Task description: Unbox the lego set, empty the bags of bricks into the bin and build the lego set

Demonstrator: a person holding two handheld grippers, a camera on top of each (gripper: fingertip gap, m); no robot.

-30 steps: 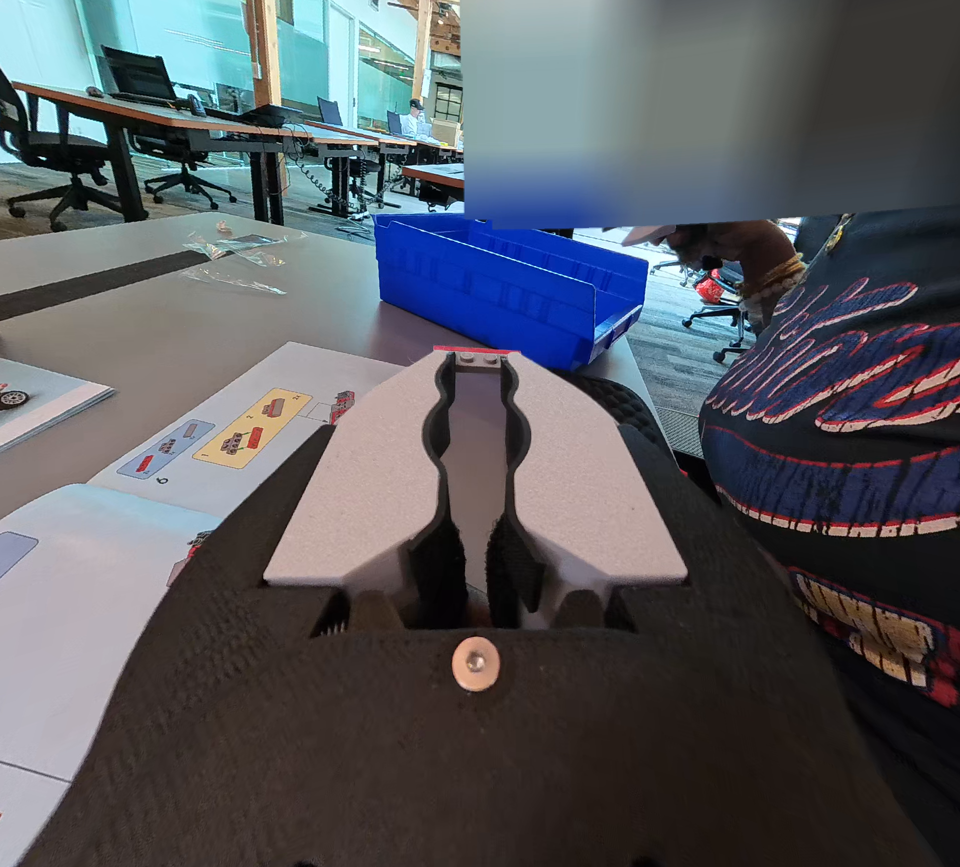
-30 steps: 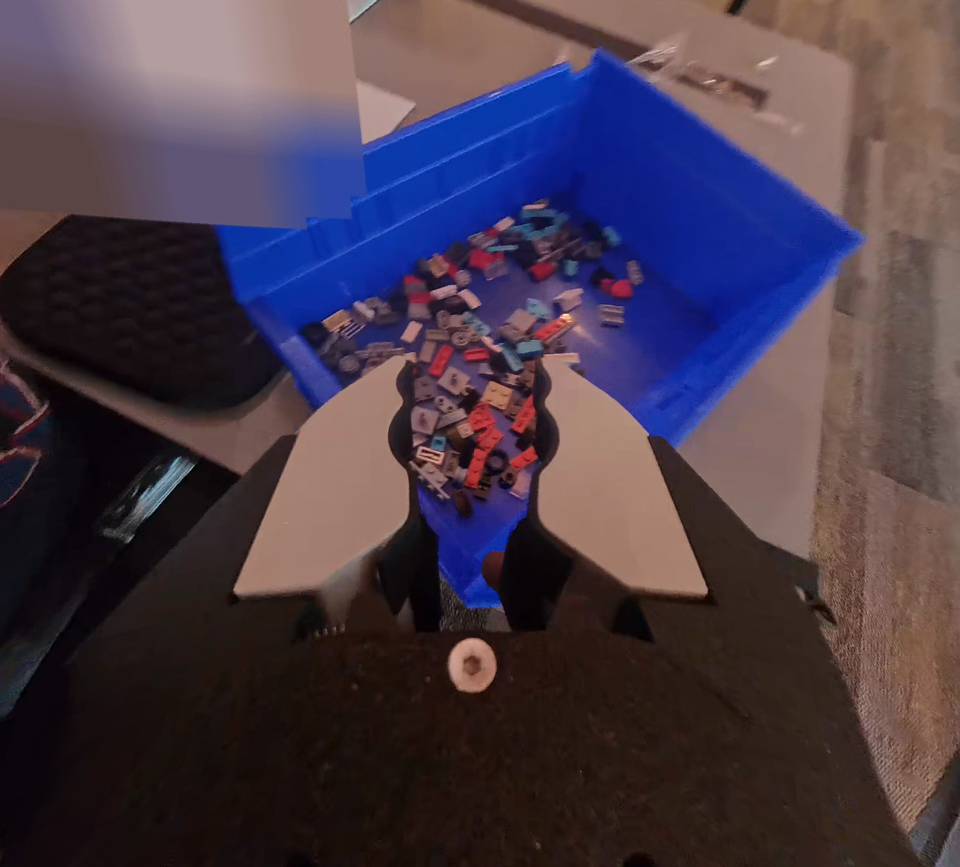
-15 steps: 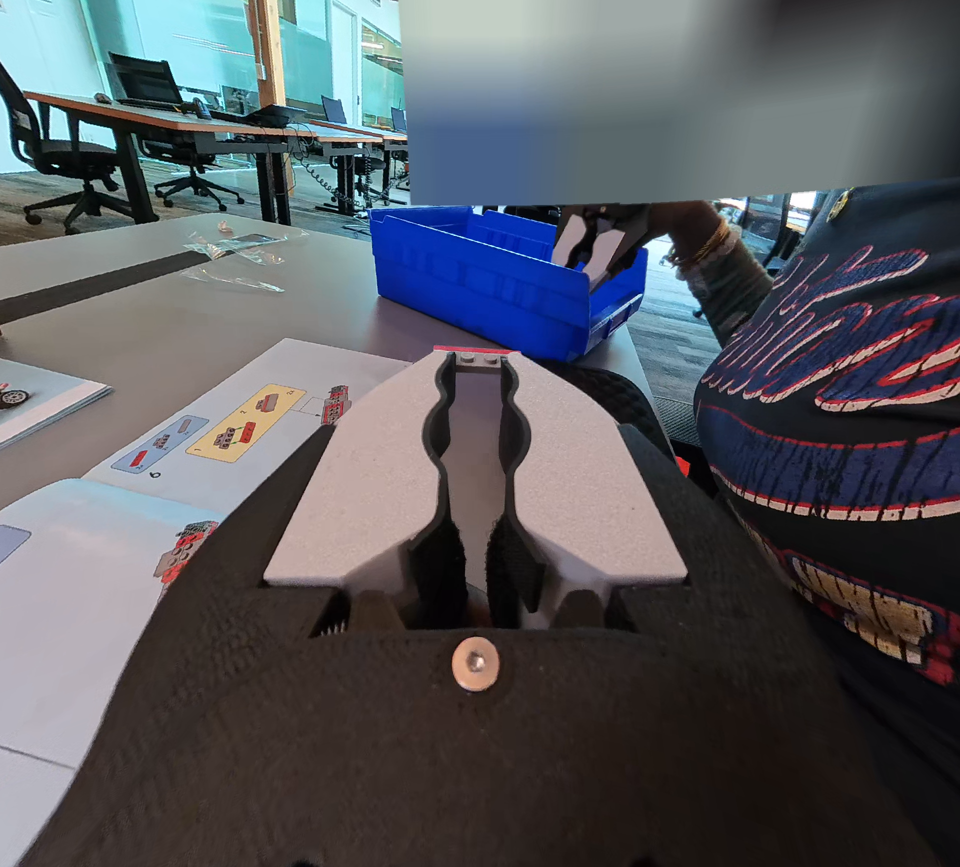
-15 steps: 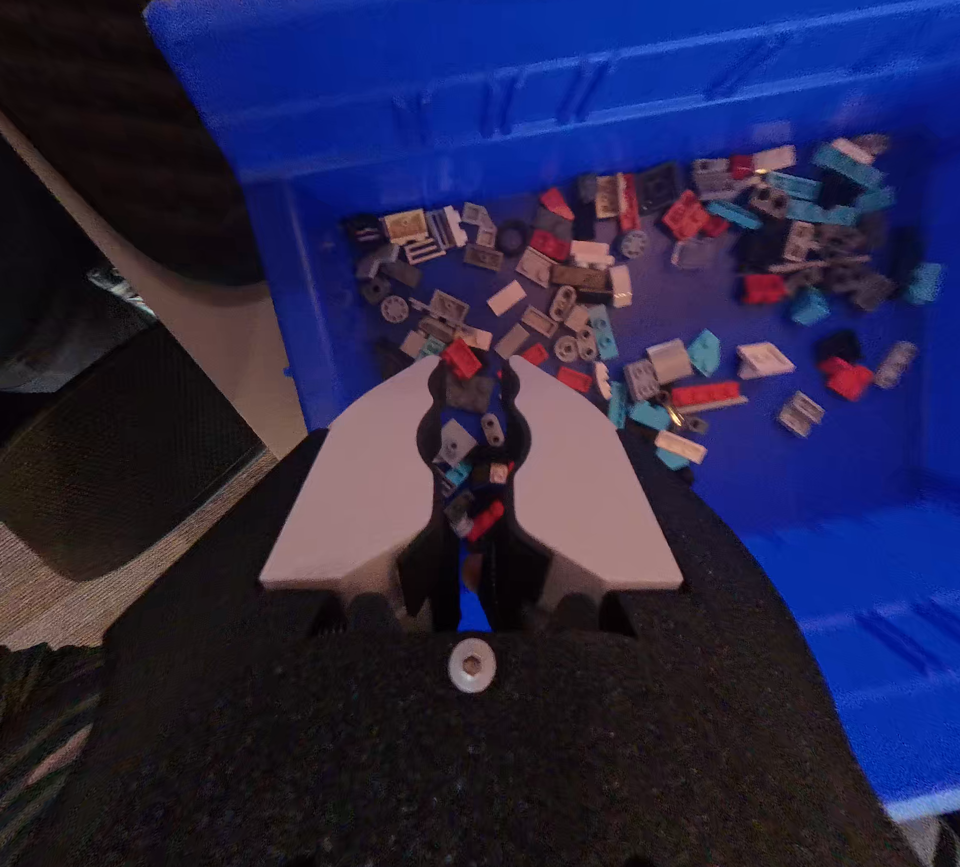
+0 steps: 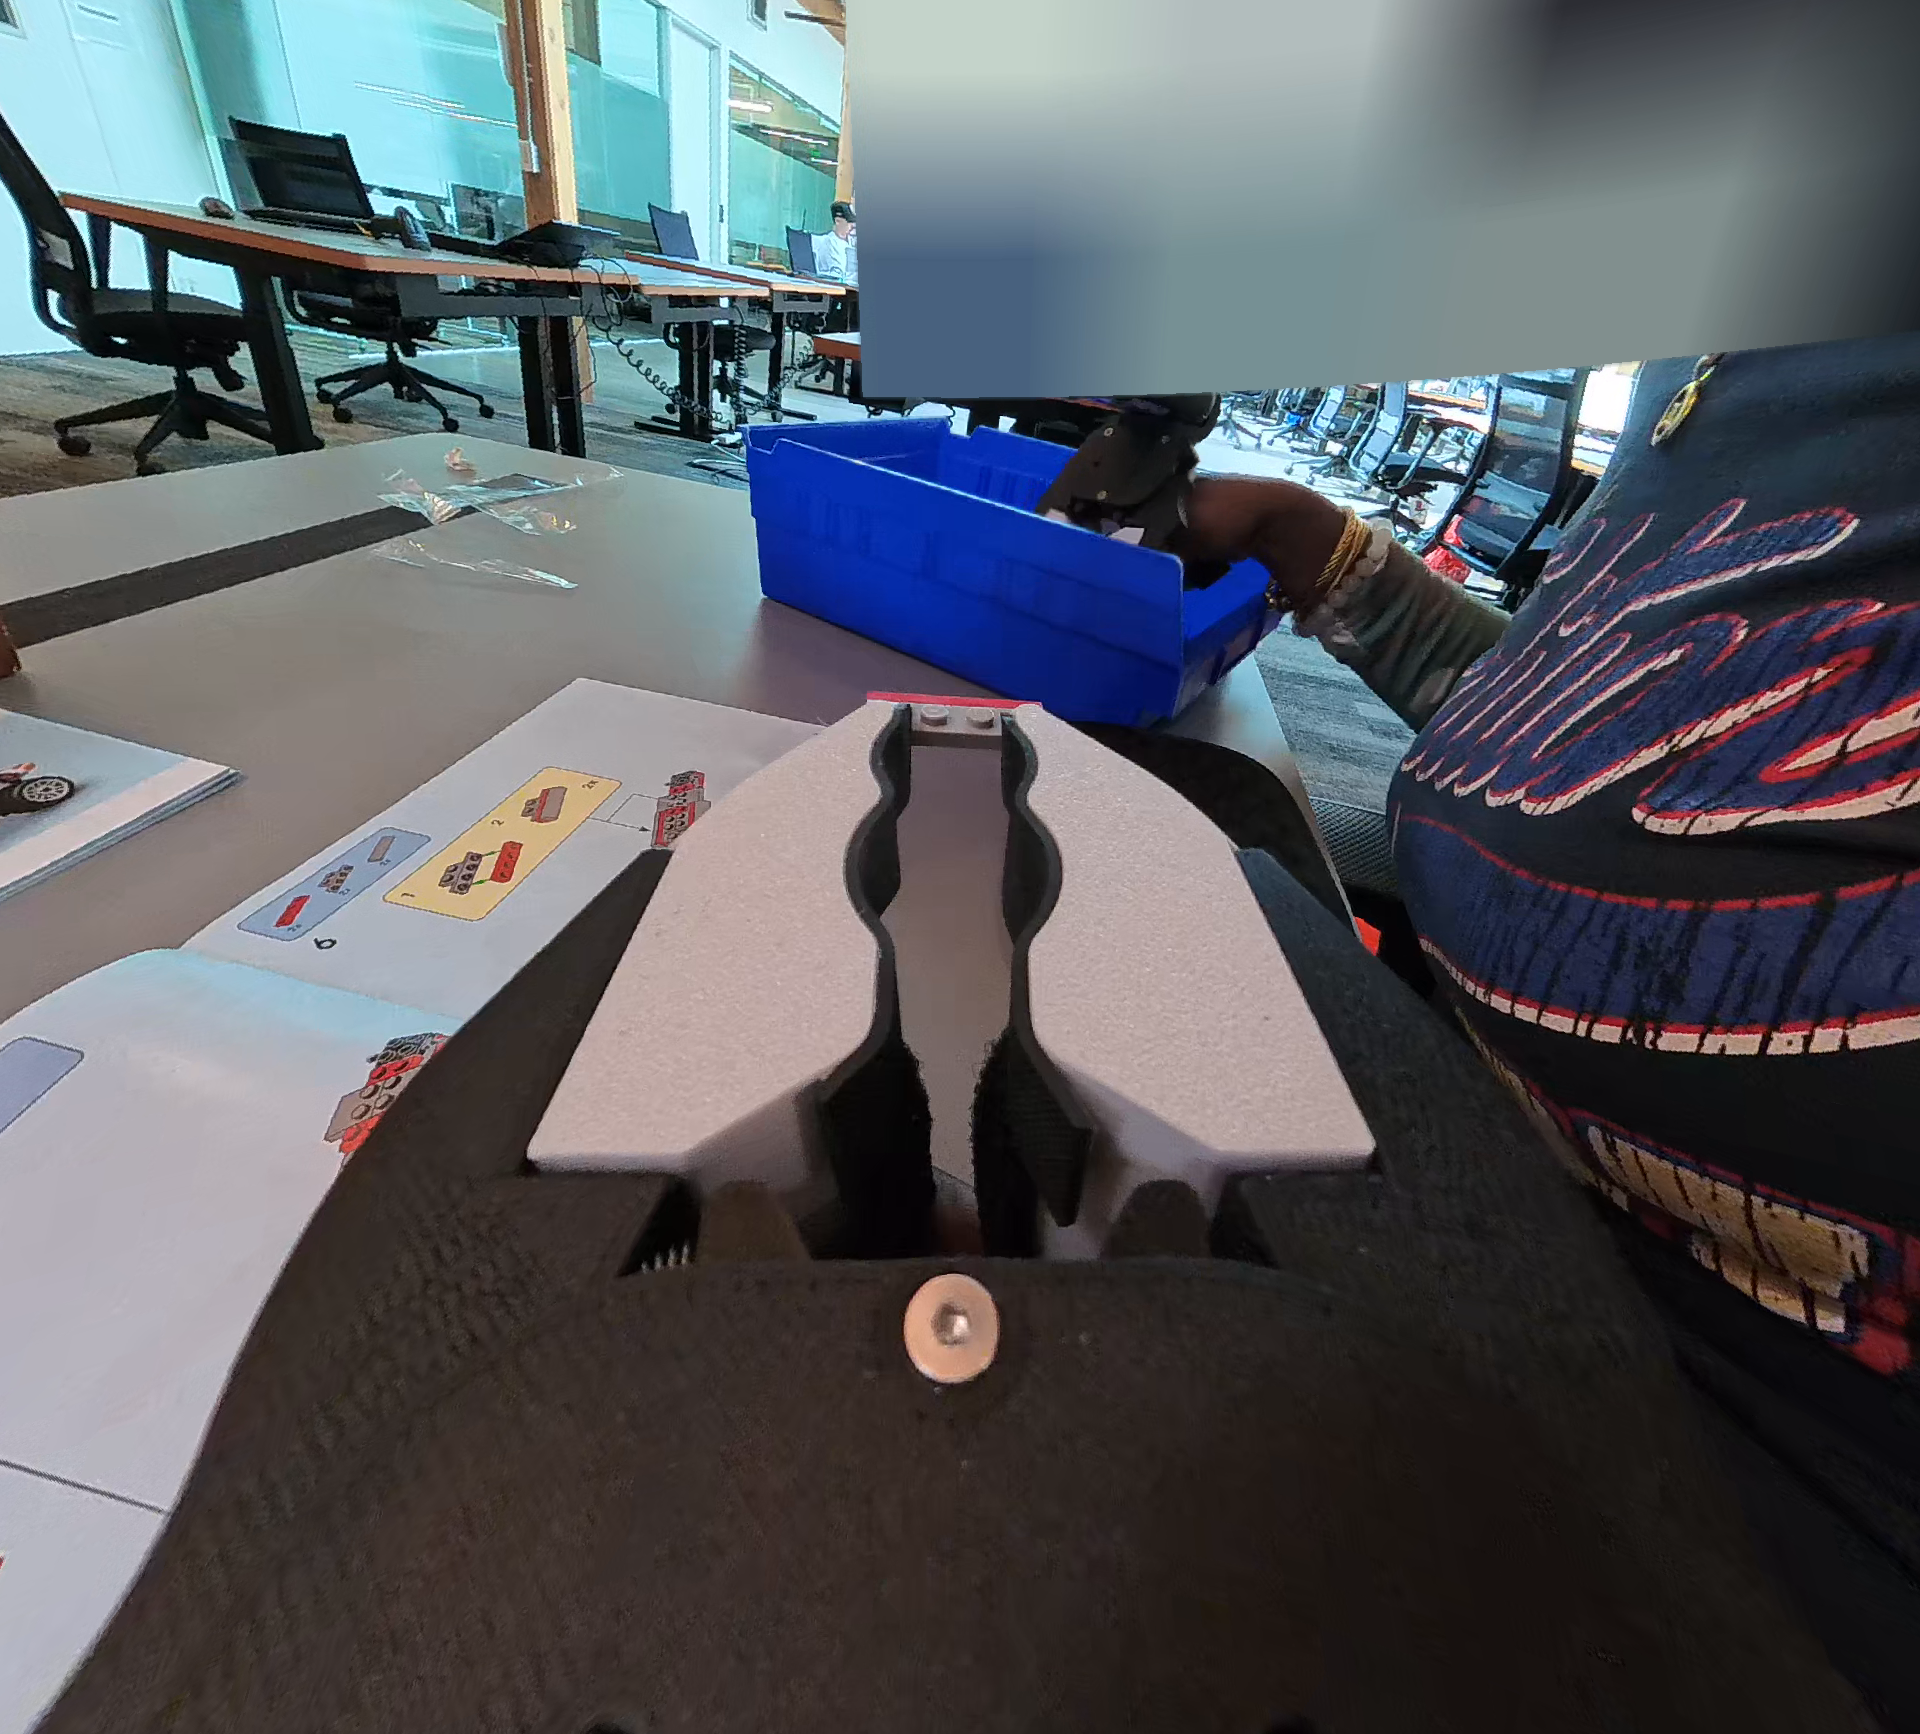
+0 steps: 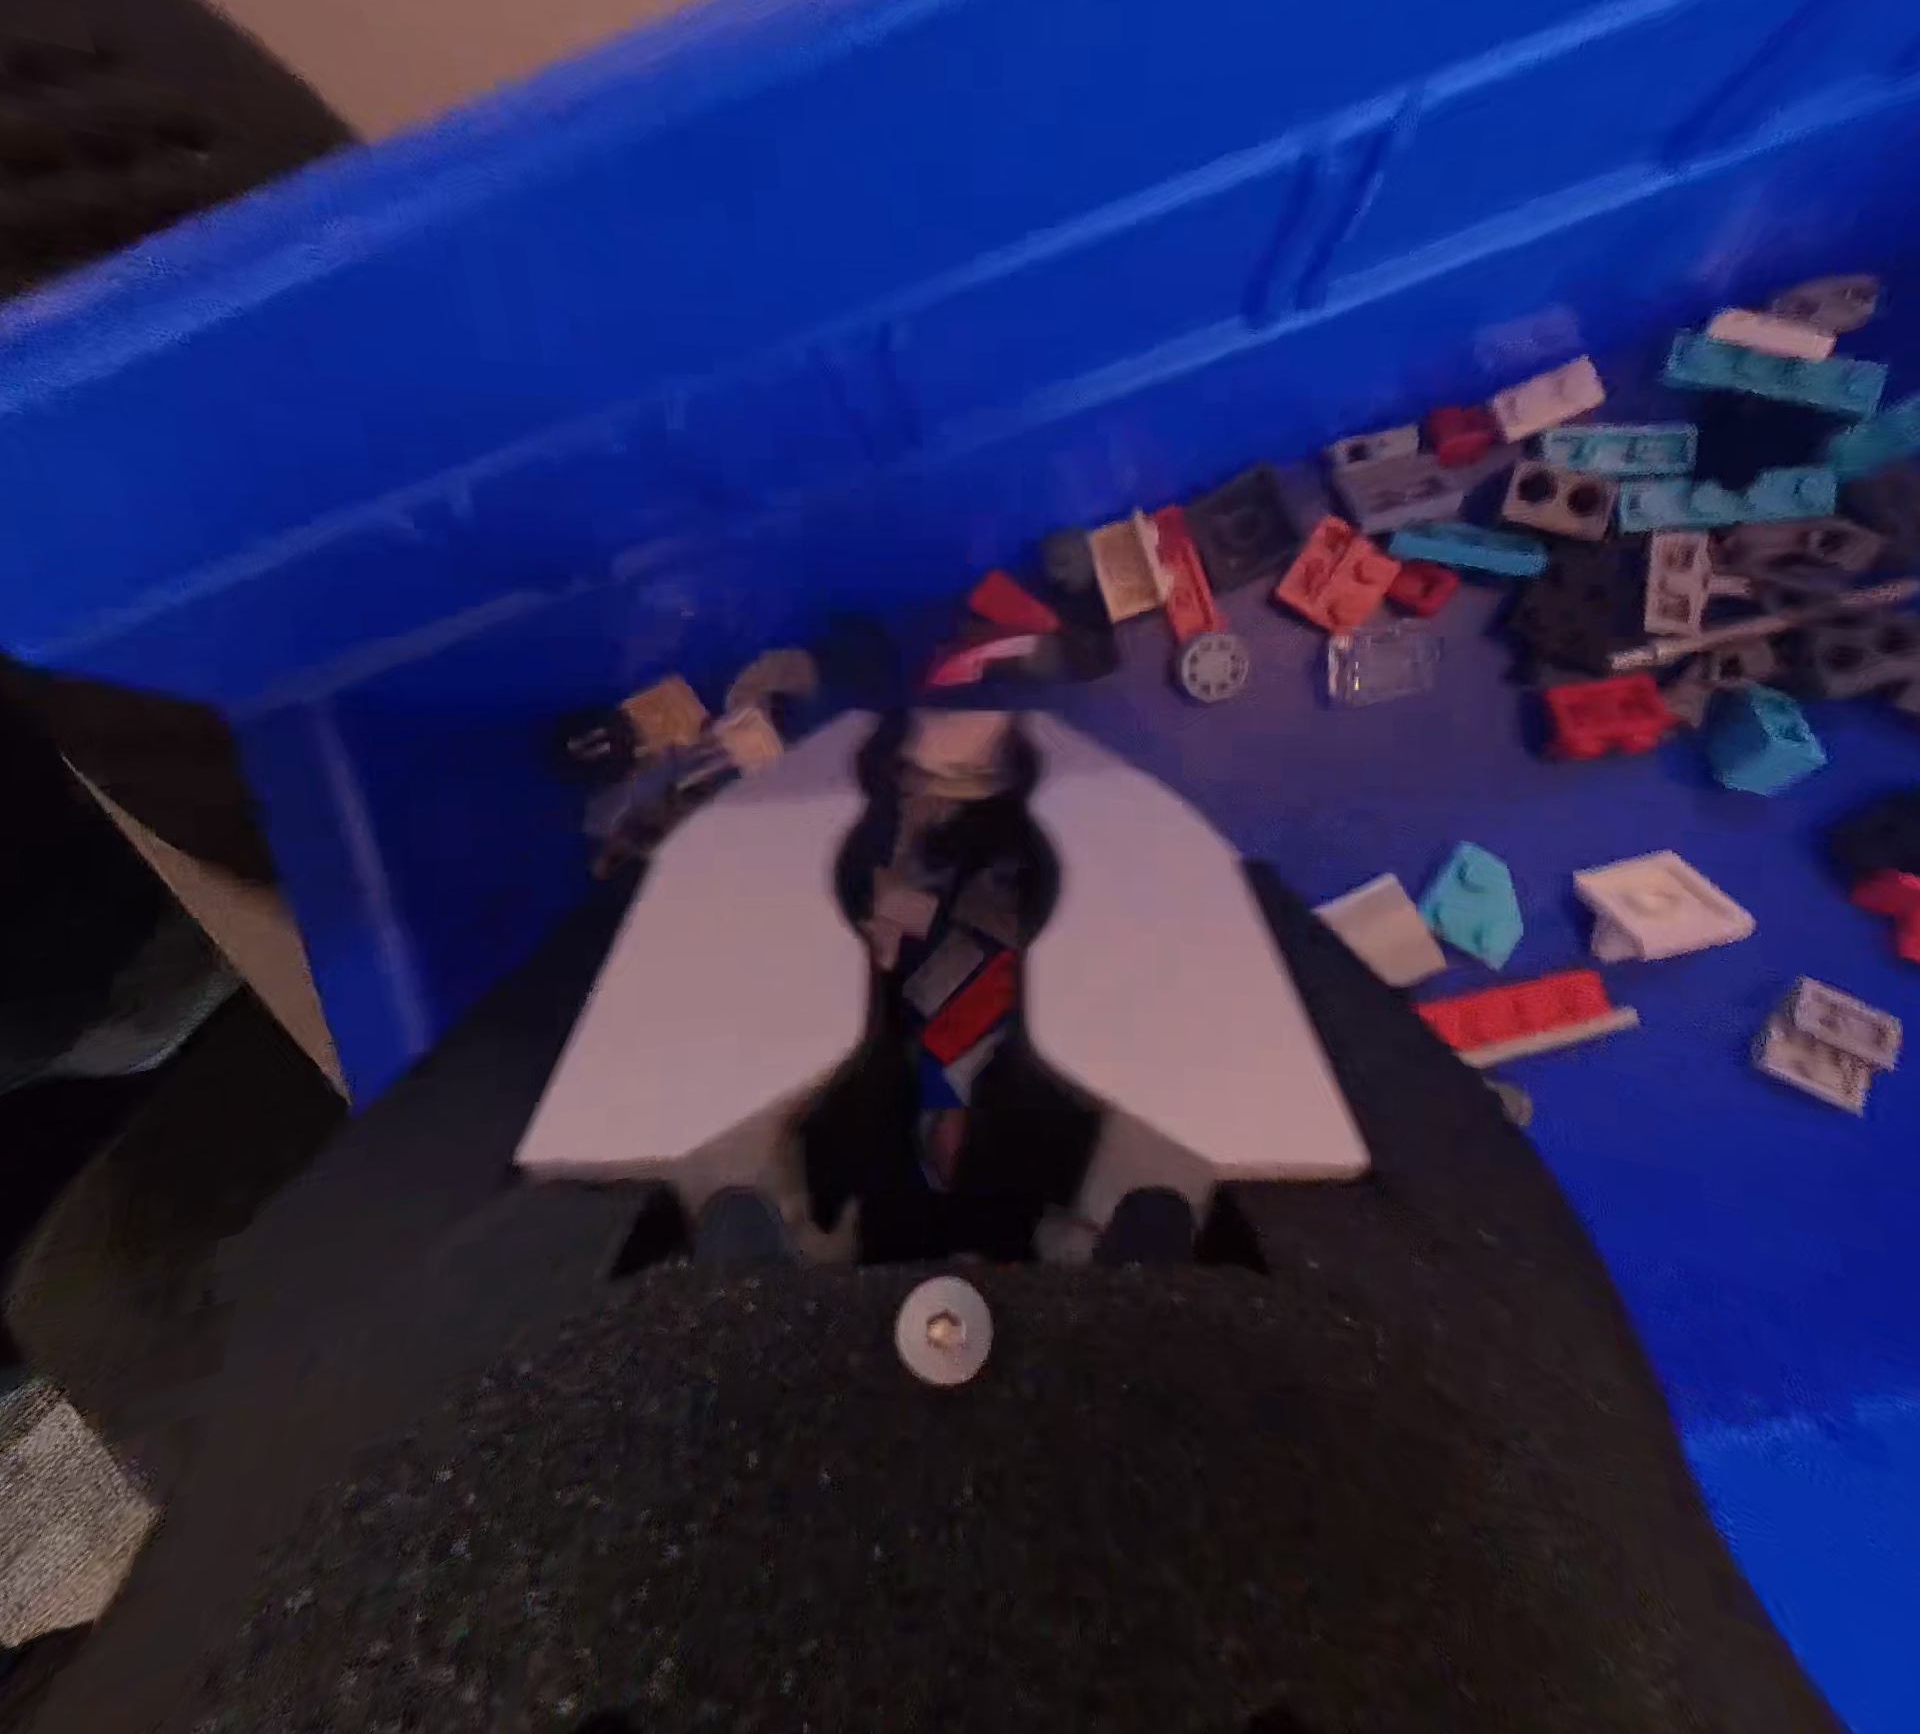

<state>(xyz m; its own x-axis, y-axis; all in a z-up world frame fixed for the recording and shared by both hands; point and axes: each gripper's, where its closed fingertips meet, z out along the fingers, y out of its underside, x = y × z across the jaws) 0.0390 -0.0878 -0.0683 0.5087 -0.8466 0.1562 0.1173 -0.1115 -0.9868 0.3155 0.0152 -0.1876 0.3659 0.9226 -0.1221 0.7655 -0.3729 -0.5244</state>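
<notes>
My left gripper (image 5: 956, 734) is shut on a small grey-and-red brick assembly (image 5: 954, 714), held above the open instruction booklet (image 5: 499, 843). The blue bin (image 5: 935, 562) stands farther along the table. My right gripper (image 6: 951, 749) is low inside the bin (image 6: 727, 334), near its corner, and also shows in the left wrist view (image 5: 1117, 479). Its jaws stand a narrow gap apart with a pale brick (image 6: 951, 744) between the tips. The view is blurred and I cannot tell if they touch it. Loose bricks (image 6: 1558, 541) in red, teal, grey, black and white cover the bin floor.
Empty clear plastic bags (image 5: 478, 500) lie on the grey table (image 5: 416, 645) beyond the booklet. A second printed sheet (image 5: 83, 791) lies at the far left. The person's torso (image 5: 1662, 853) fills the right side. Desks and chairs stand behind. One gripper's finger ends stand about 30 cm off the other's.
My right gripper has gone down from above the bin to just over its floor, its jaws narrowing from wide open on the way. My left gripper has stayed in place with its assembly.
</notes>
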